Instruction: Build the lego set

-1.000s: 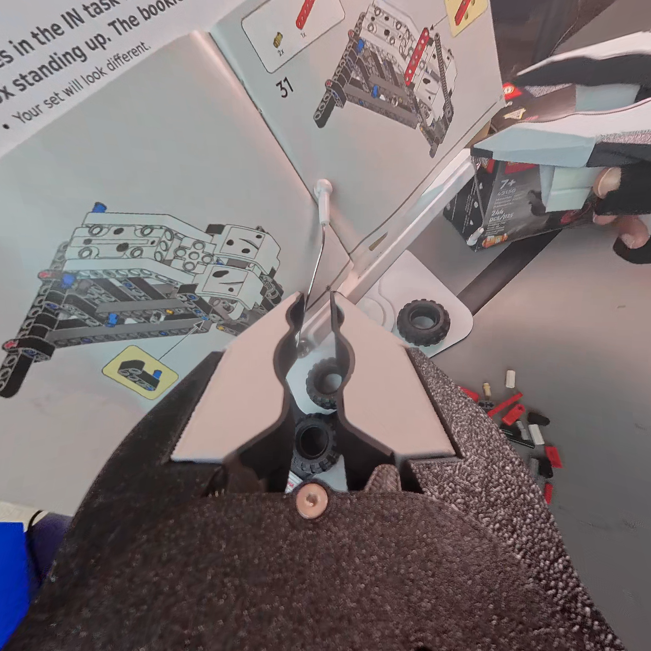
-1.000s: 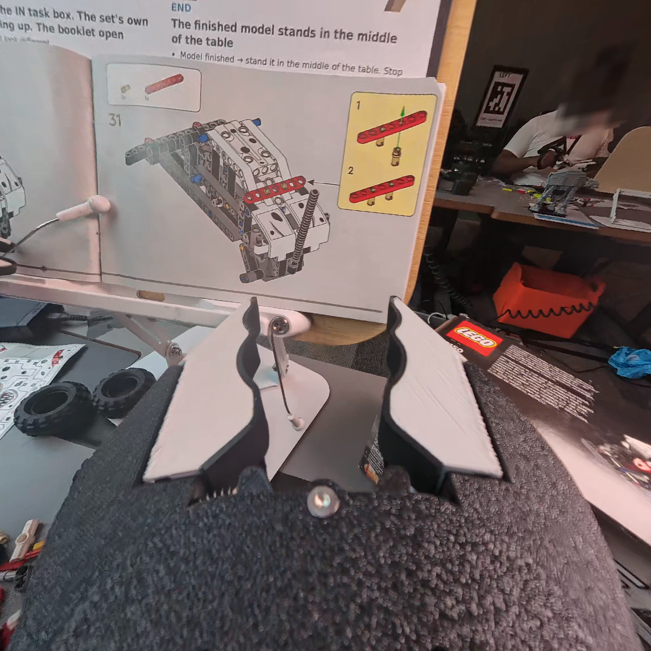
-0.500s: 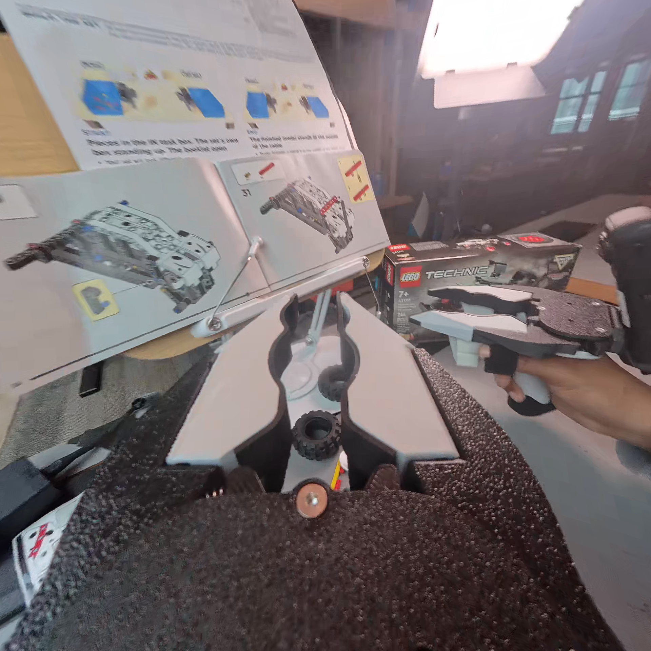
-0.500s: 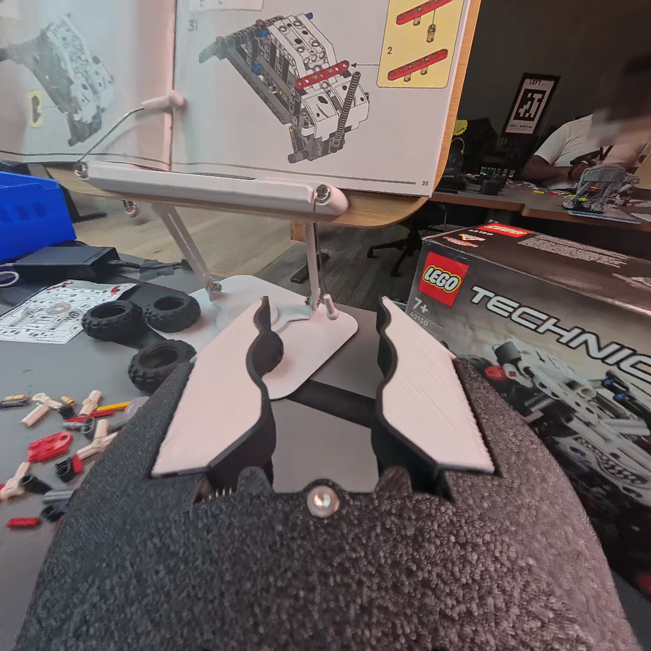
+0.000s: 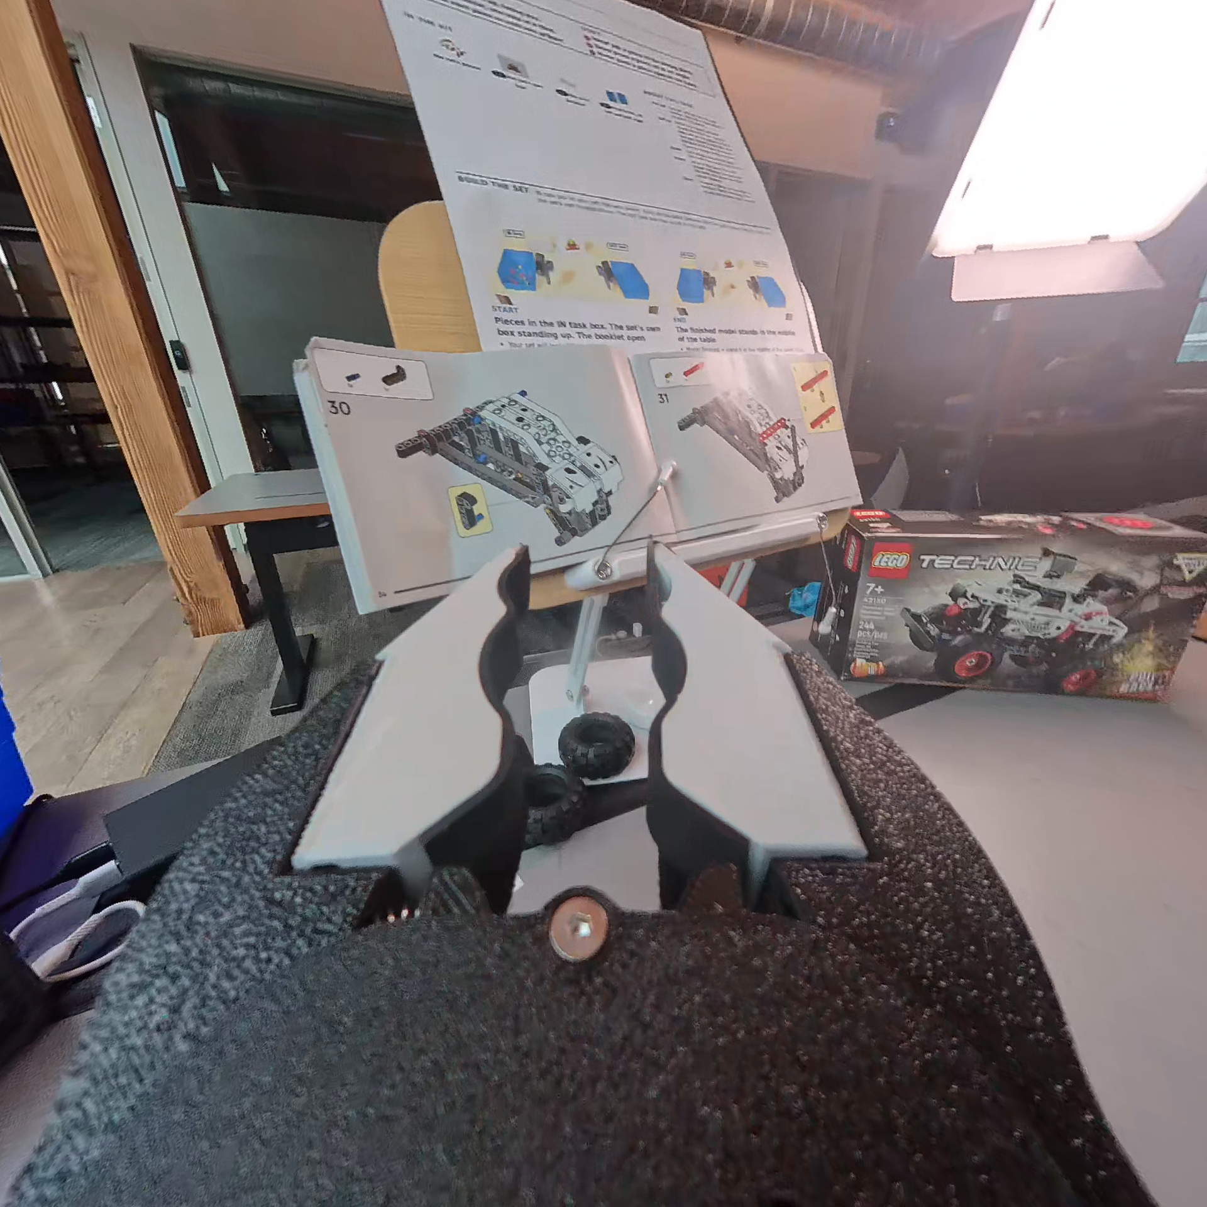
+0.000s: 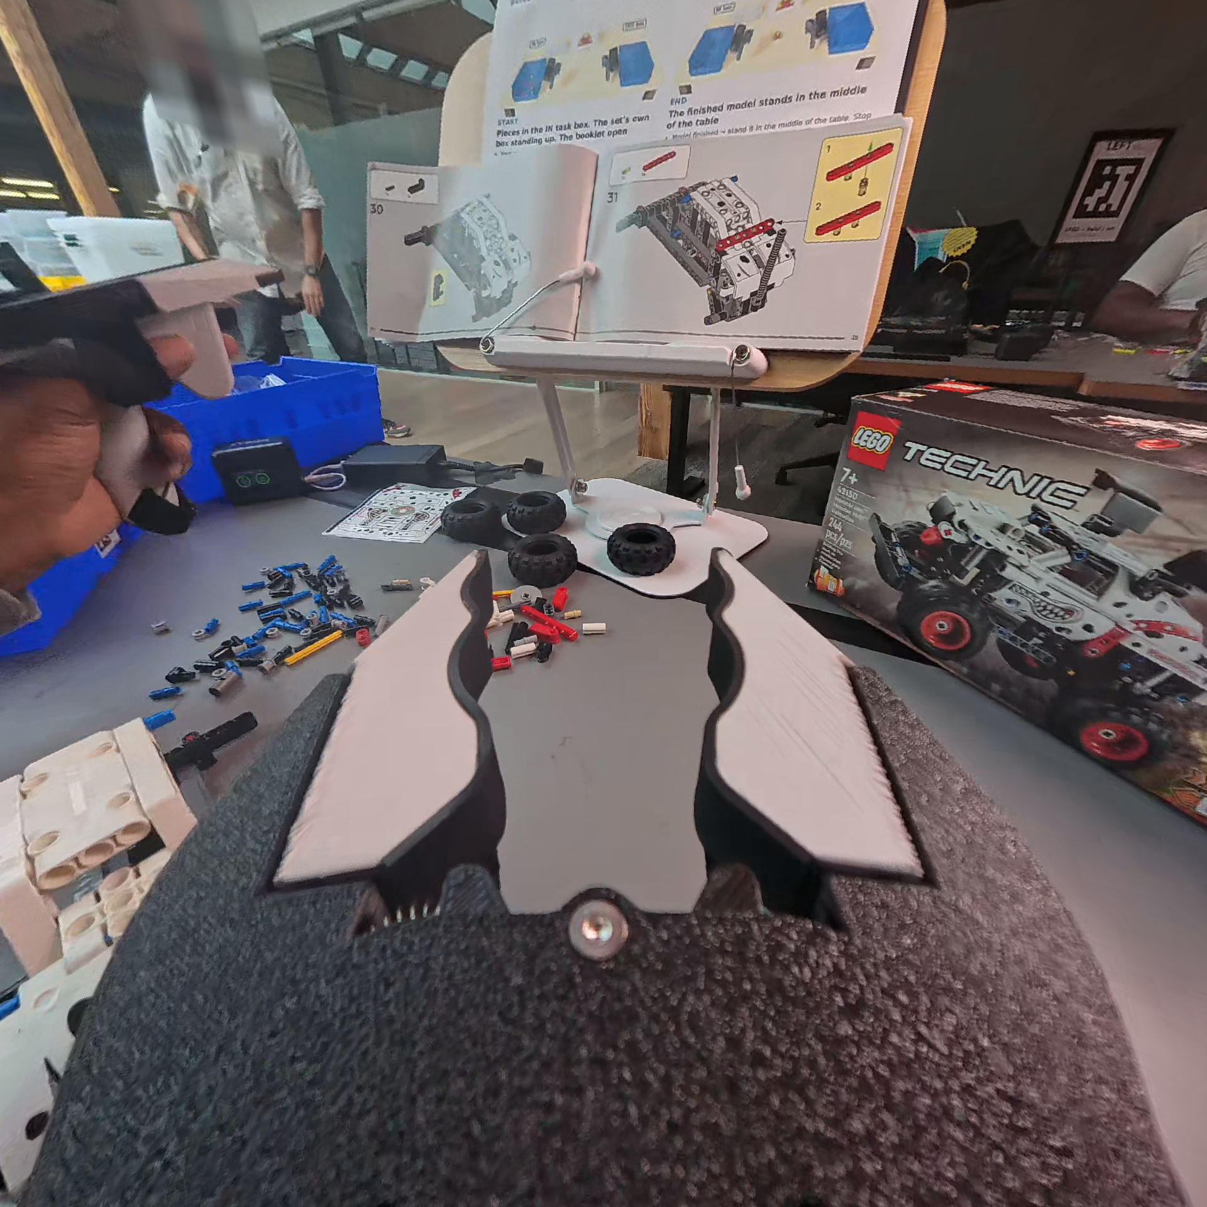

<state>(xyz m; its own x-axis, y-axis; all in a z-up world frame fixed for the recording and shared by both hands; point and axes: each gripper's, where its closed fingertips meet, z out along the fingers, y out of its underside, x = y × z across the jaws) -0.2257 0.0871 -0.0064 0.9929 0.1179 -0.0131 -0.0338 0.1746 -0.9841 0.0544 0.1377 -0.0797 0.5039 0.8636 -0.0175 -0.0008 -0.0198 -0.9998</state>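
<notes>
Holding both tongs, left (image 5: 586, 568) and right (image 6: 597, 565), apart and empty, you are midway: the white chassis (image 6: 85, 842) lies near-left on the bench (image 6: 601, 751), its heading unclear, four tyres (image 6: 640, 547) and loose pins (image 6: 287, 627) unfitted, the booklet (image 6: 627, 241) open far ahead.

A thick wooden post (image 5: 98, 313) rises at nine o'clock beside a dark glazed doorway (image 5: 274, 261). Pale plank floor (image 5: 78, 666) meets grey carpet. A bright light panel (image 5: 1078, 130) glares at two o'clock; behind it, perhaps windows.
</notes>
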